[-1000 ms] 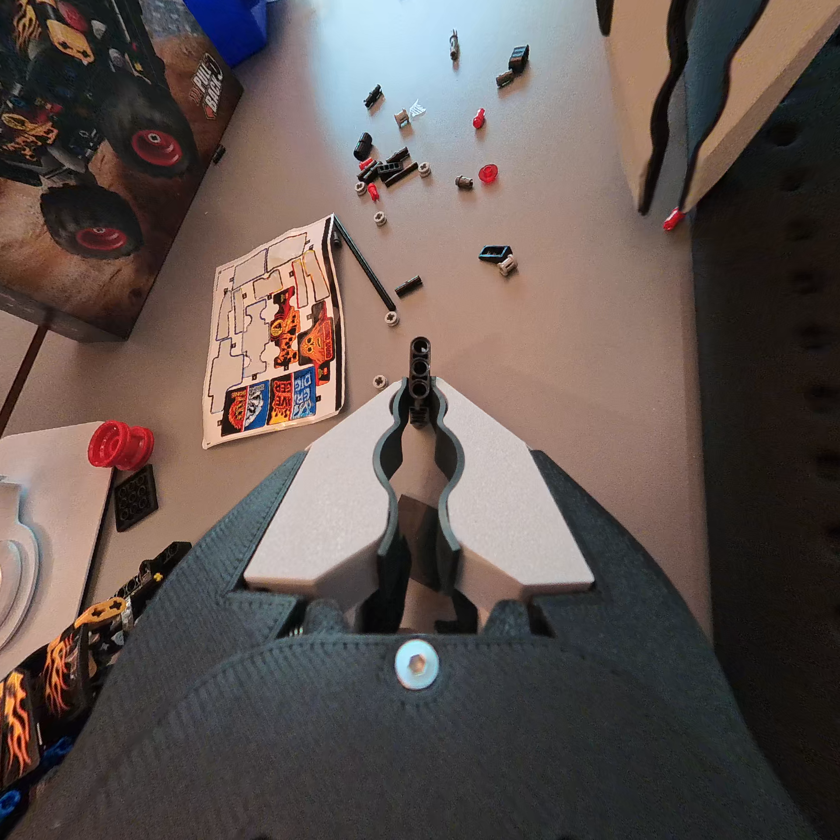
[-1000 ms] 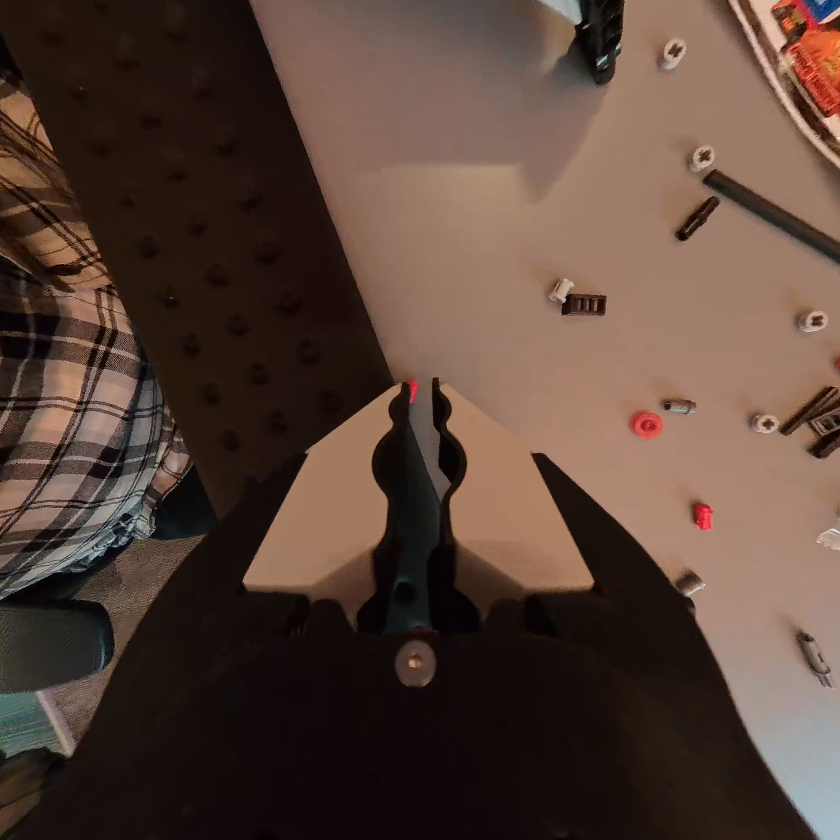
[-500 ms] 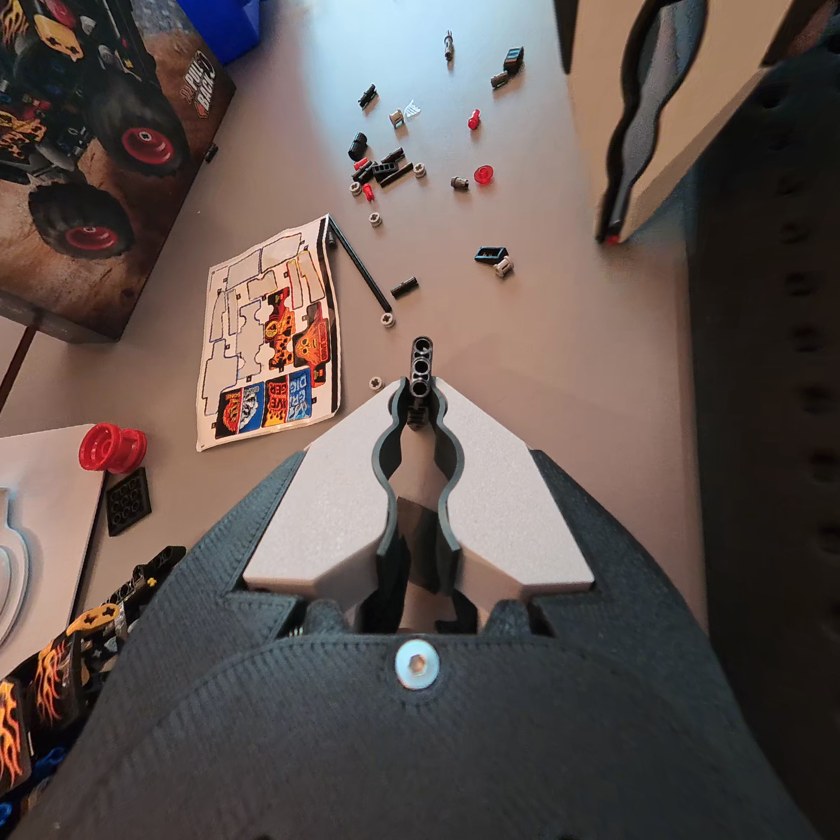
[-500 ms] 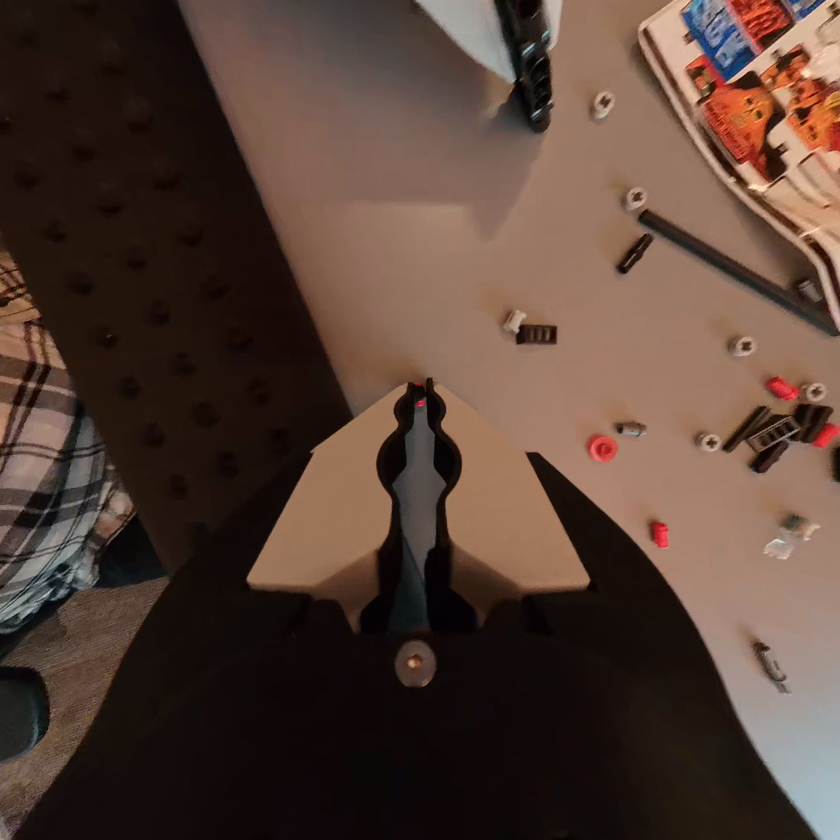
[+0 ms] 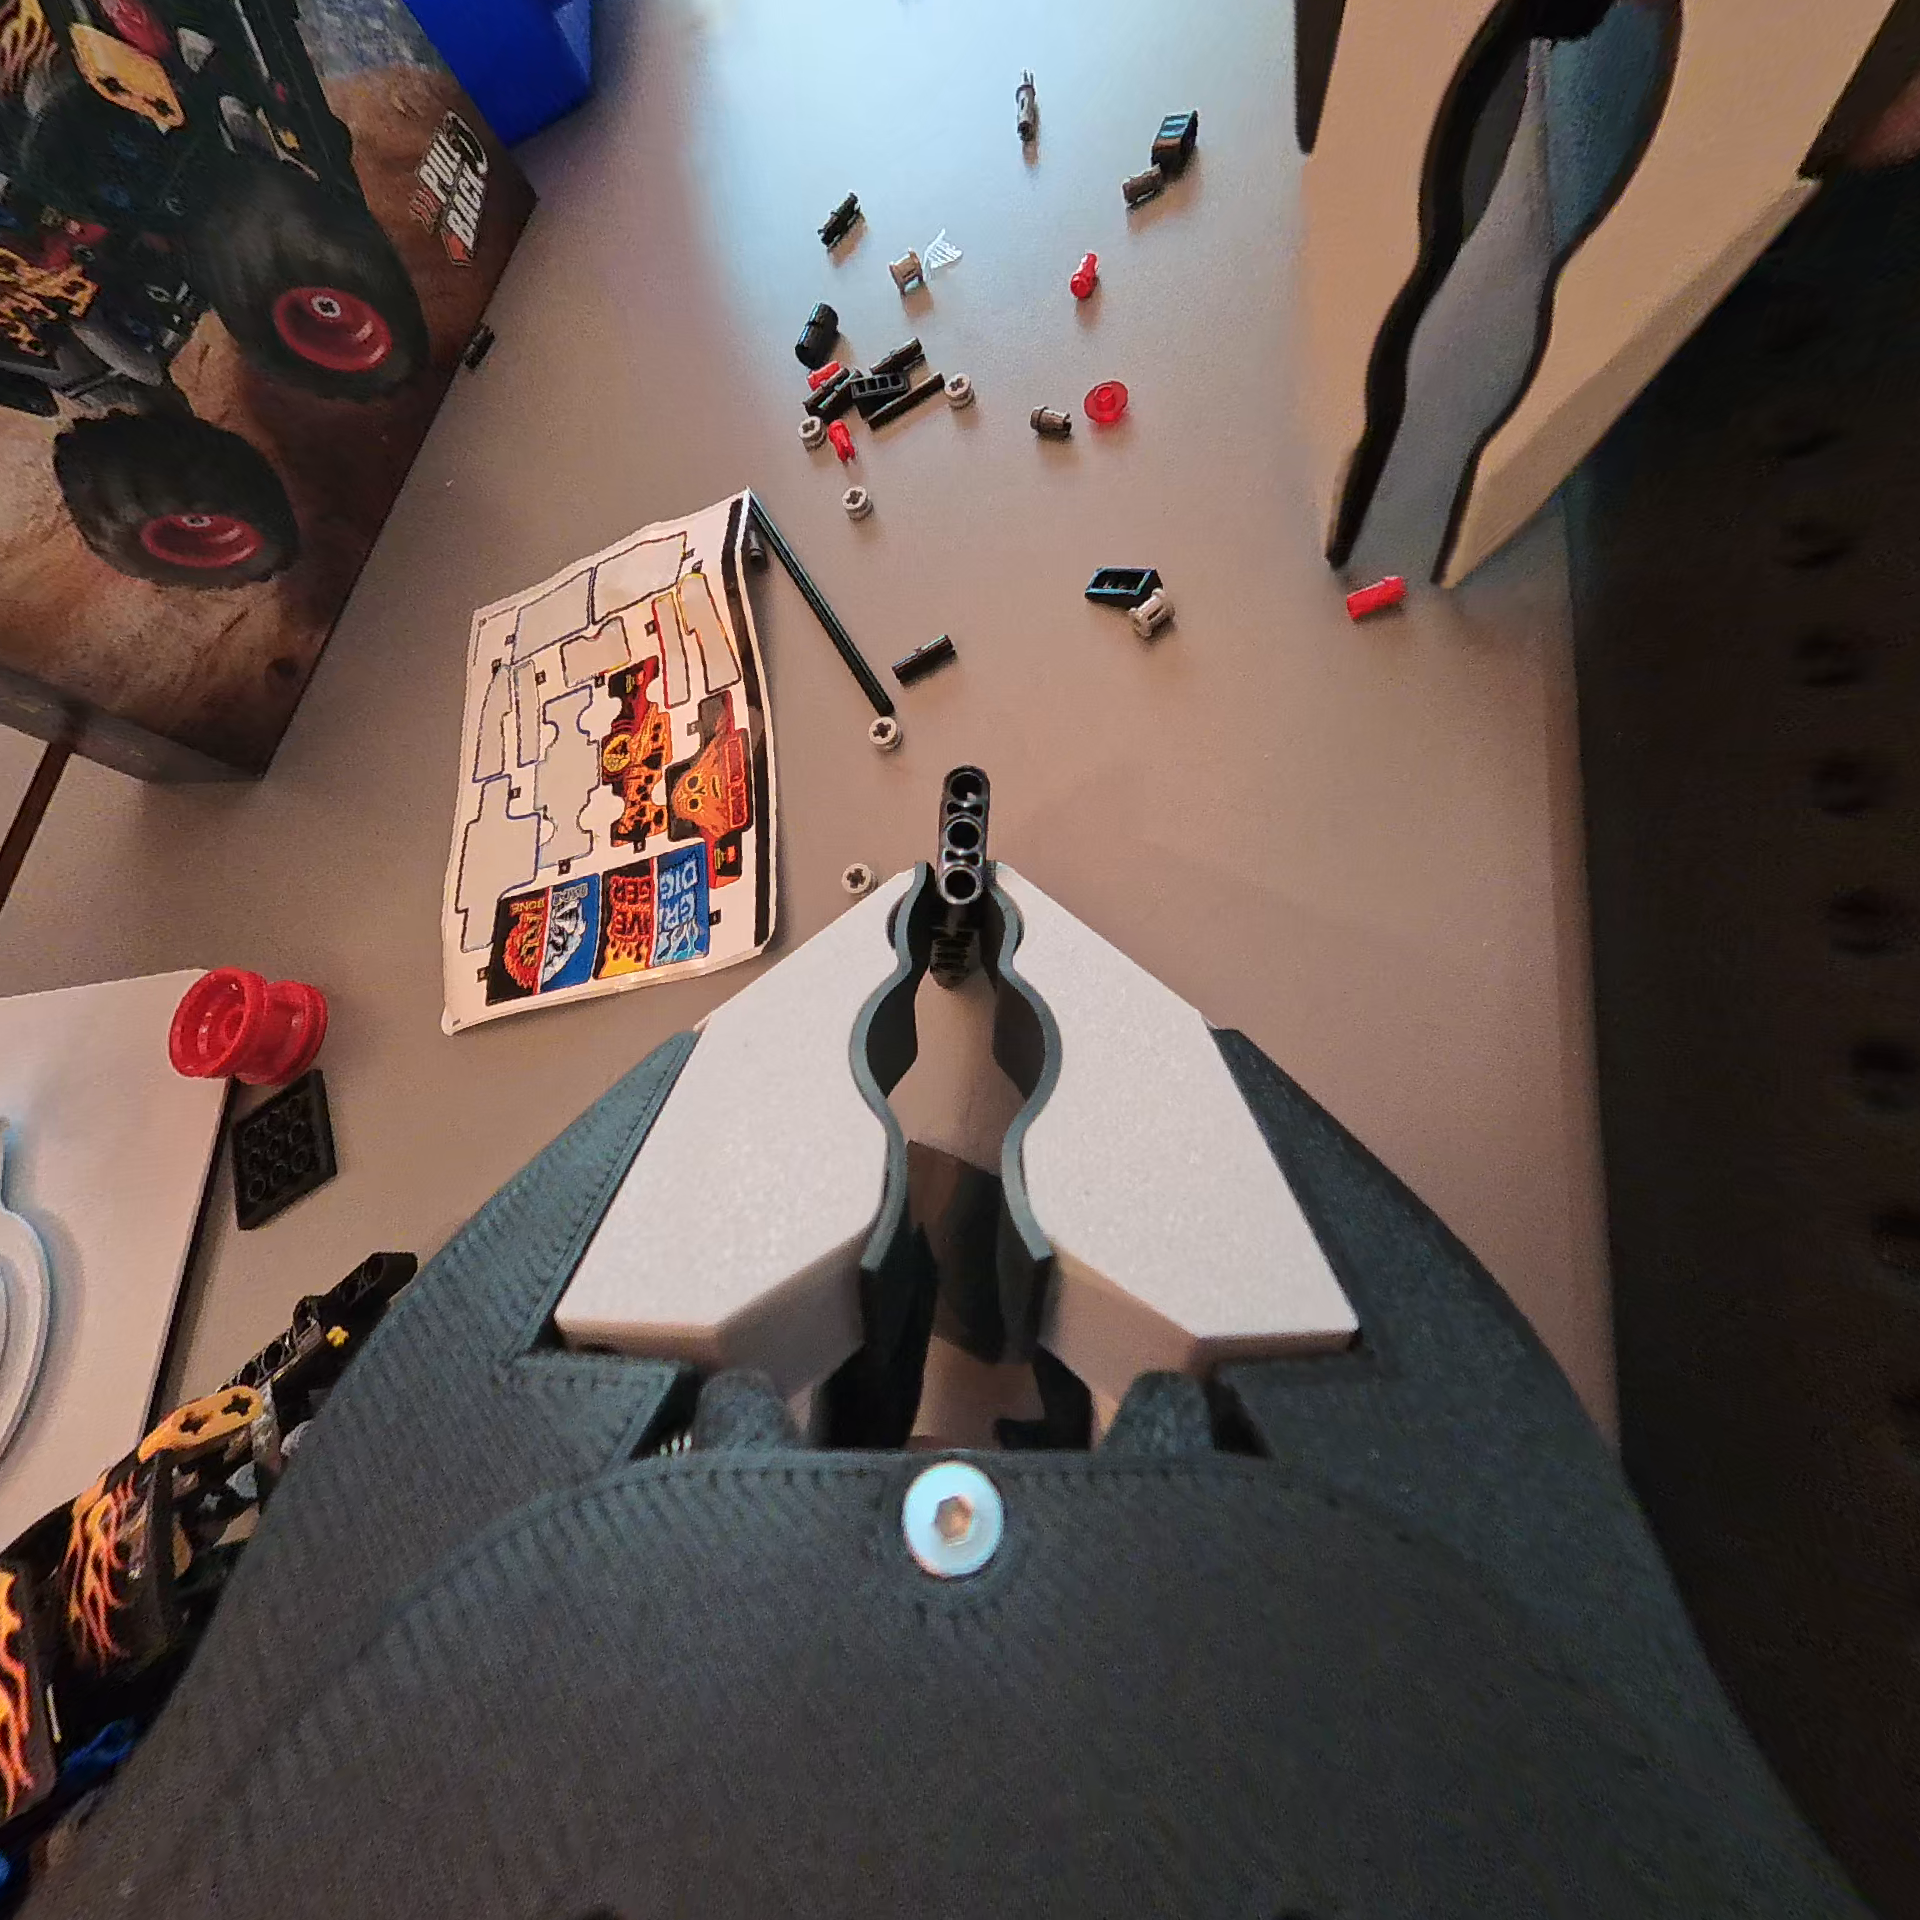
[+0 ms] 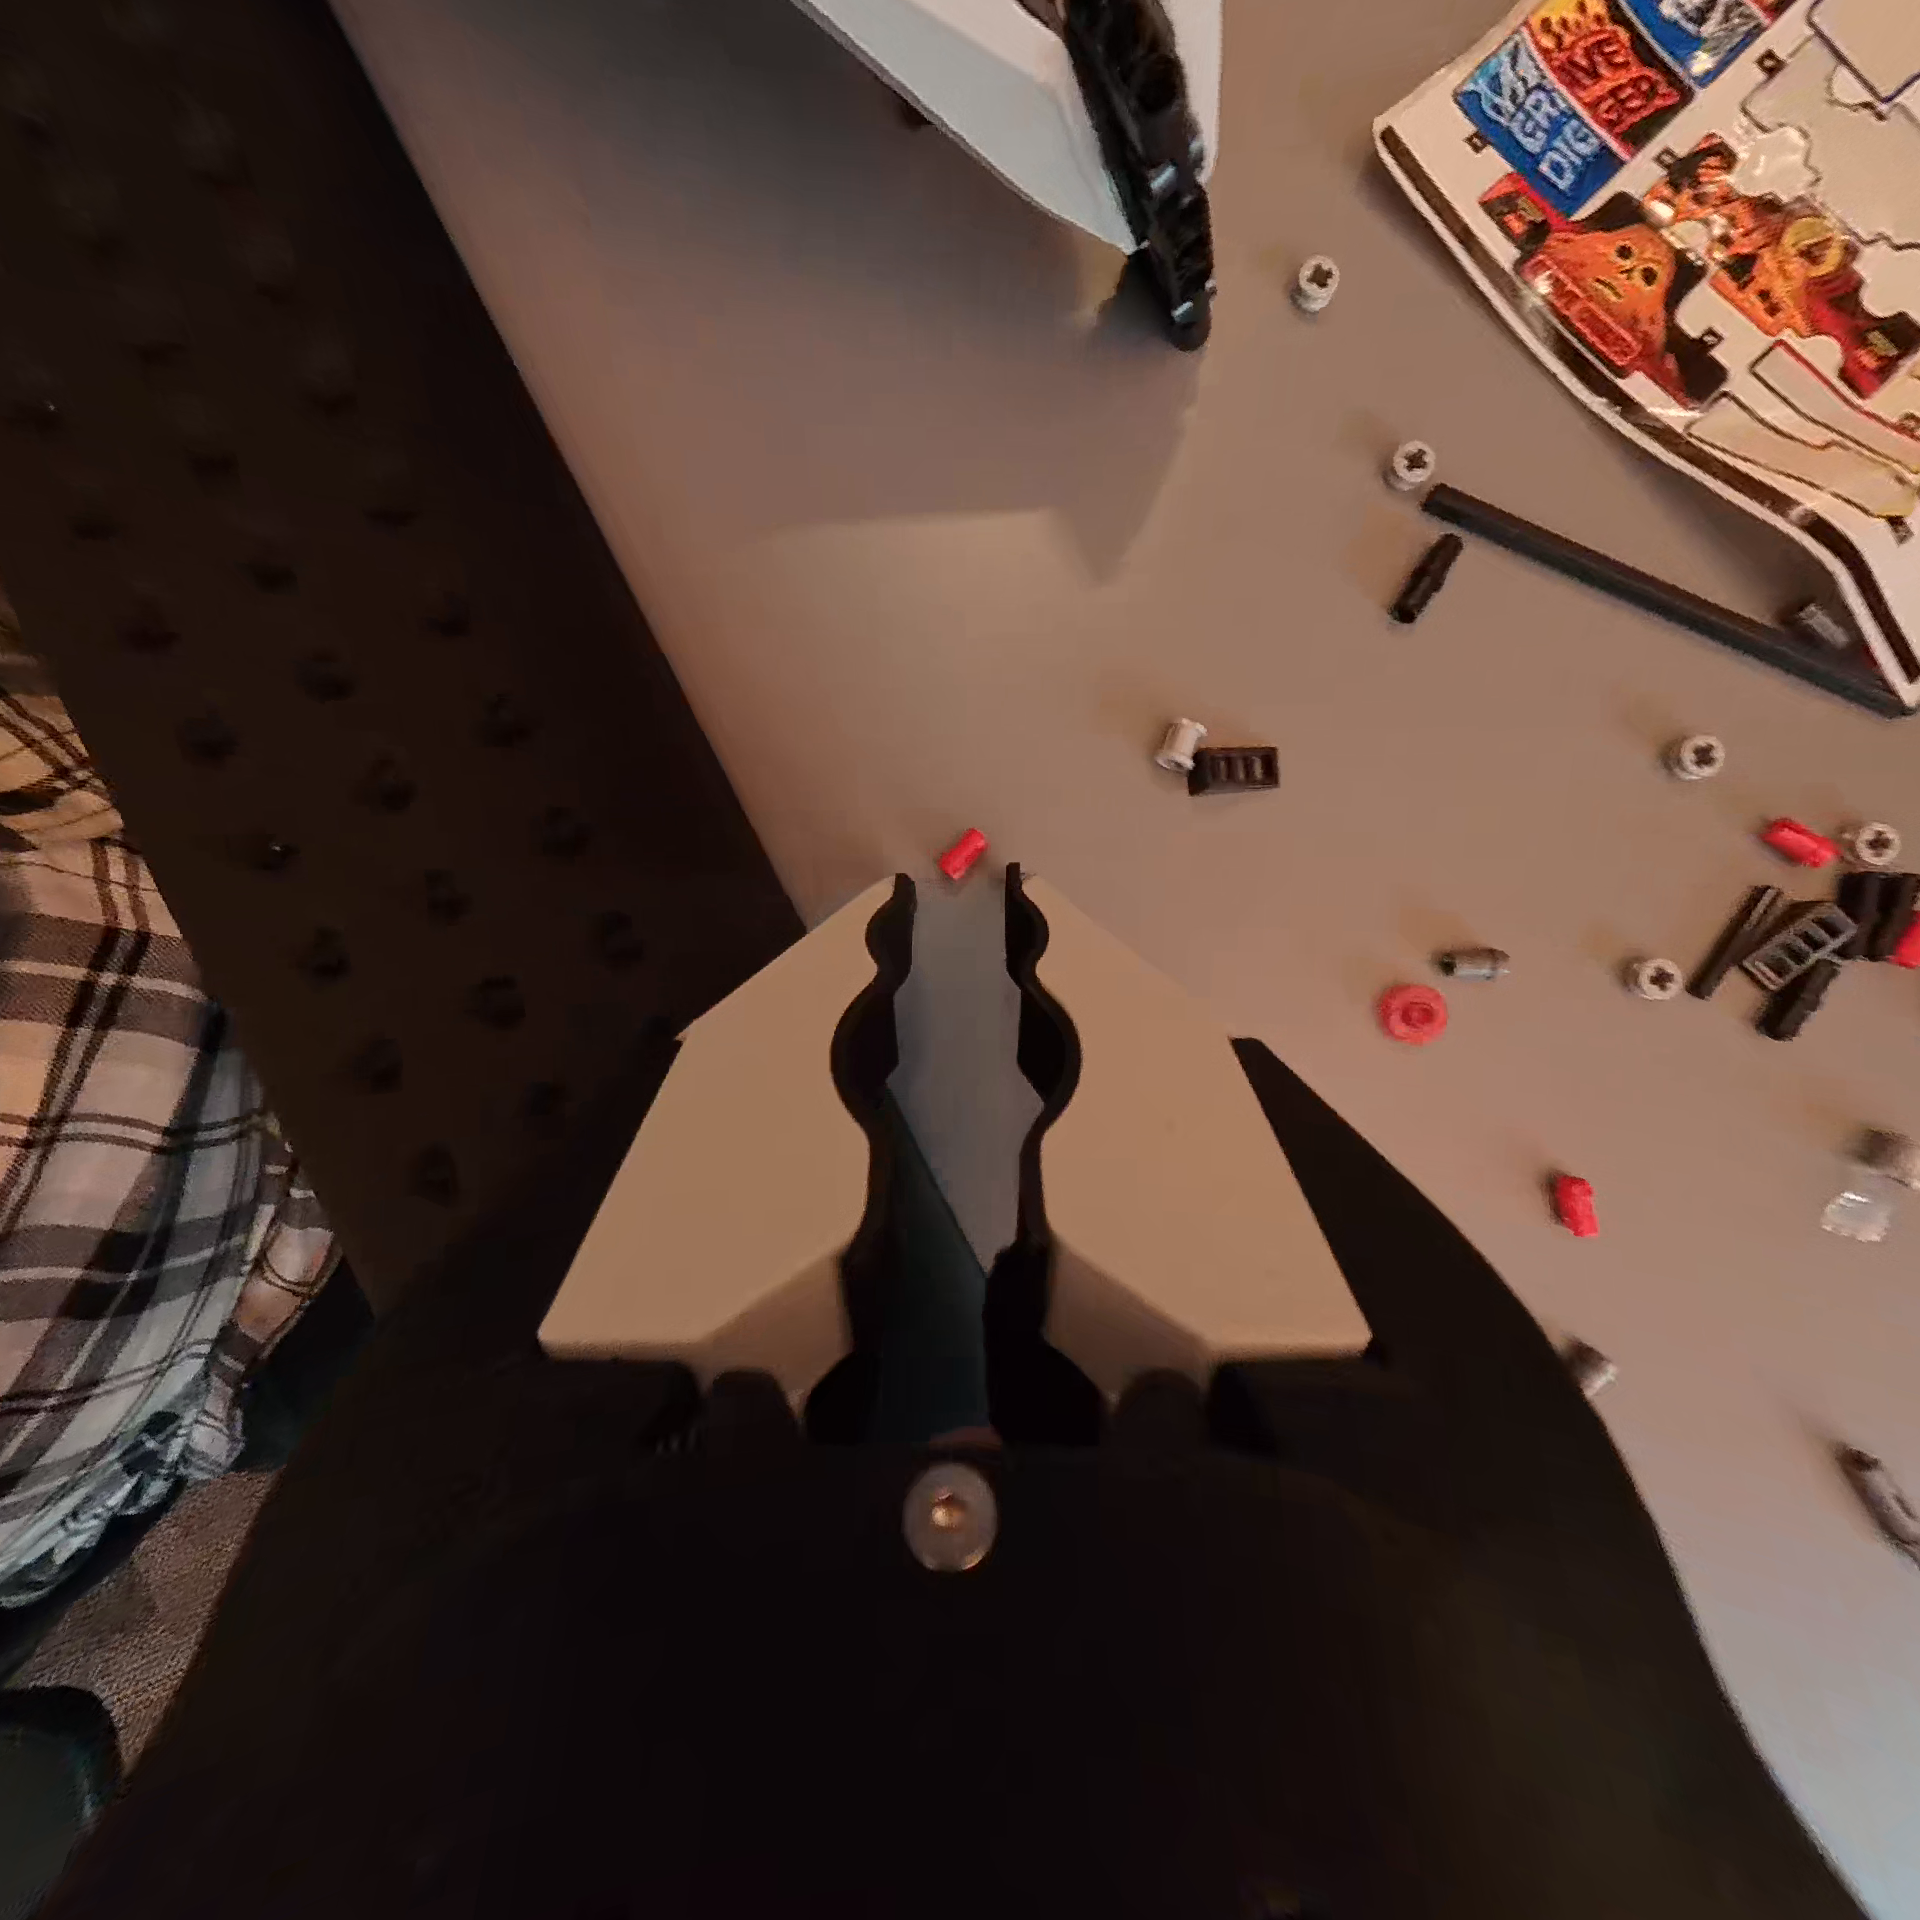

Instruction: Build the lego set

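Observation:
My left gripper (image 5: 958, 896) is shut on a black holed beam (image 5: 962, 826) and holds it above the grey table (image 5: 1299, 987). It also shows at the top of the right wrist view (image 6: 1169, 275) with the beam (image 6: 1164, 177). My right gripper (image 6: 958, 881) is open and empty, low over the table. A small red pin (image 6: 961, 854) lies on the table just beyond its fingertips. In the left wrist view the right gripper (image 5: 1387, 566) stands at the upper right with the red pin (image 5: 1375, 598) beside its tips.
A sticker sheet (image 5: 613, 769), a long black axle (image 5: 821, 613) and several loose small parts (image 5: 873, 384) lie ahead. The set's box (image 5: 208, 364), a red wheel (image 5: 244, 1023), a black plate (image 5: 281, 1148) and a flame-patterned part-built model (image 5: 125, 1507) are left. A dark studded strip (image 5: 1766, 935) runs along the right. Across from one pair of fingers to the other is roughly 11 cm. From the left gripper's tips to the long black axle (image 5: 821, 613) is close to 11 cm. My right wrist view (image 6: 1630, 583) looks at it from another angle.
My right gripper came down to the table, opened and let go of the red pin, which now lies on the table. My left gripper has kept still with the beam.

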`<state>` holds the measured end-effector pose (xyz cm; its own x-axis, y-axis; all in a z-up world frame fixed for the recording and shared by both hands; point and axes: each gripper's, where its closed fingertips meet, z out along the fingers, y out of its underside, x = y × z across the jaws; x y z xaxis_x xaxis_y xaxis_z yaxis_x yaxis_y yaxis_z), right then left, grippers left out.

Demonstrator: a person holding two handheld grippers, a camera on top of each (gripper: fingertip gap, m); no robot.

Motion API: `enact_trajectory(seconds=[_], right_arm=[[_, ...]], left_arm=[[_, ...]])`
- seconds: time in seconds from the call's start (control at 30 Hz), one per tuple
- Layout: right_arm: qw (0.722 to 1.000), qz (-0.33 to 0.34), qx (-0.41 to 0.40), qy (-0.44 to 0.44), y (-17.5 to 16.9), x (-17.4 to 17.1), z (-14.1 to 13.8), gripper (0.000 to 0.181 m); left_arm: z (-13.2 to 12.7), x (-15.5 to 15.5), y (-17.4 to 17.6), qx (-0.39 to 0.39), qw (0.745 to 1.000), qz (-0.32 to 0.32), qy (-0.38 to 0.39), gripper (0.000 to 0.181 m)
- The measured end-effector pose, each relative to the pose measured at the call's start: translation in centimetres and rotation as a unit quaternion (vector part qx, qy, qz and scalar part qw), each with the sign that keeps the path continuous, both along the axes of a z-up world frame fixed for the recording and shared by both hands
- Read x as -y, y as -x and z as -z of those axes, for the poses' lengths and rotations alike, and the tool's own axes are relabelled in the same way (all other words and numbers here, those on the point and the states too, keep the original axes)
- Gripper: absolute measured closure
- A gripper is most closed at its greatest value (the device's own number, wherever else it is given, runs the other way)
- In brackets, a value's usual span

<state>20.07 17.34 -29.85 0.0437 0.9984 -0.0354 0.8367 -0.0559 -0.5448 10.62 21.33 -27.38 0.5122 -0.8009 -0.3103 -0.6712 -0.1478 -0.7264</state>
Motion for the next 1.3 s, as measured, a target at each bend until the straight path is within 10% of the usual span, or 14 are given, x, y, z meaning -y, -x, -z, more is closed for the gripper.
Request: enact_trajectory(seconds=[0.7, 1.3], right_arm=[[0.996, -0.008, -0.044, -0.071, 1.4, -0.1, -0.7, 0.179], [0.987, -0.006, -0.148, 0.057, 3.7, 0.8, -3.2, 0.178]], left_arm=[[0.5, 0.4, -0.5, -0.019, 1.000, 0.017, -0.006, 0.164], [-0.7, 3.1, -3.3, -0.060, 0.987, 0.113, -0.100, 0.125]])
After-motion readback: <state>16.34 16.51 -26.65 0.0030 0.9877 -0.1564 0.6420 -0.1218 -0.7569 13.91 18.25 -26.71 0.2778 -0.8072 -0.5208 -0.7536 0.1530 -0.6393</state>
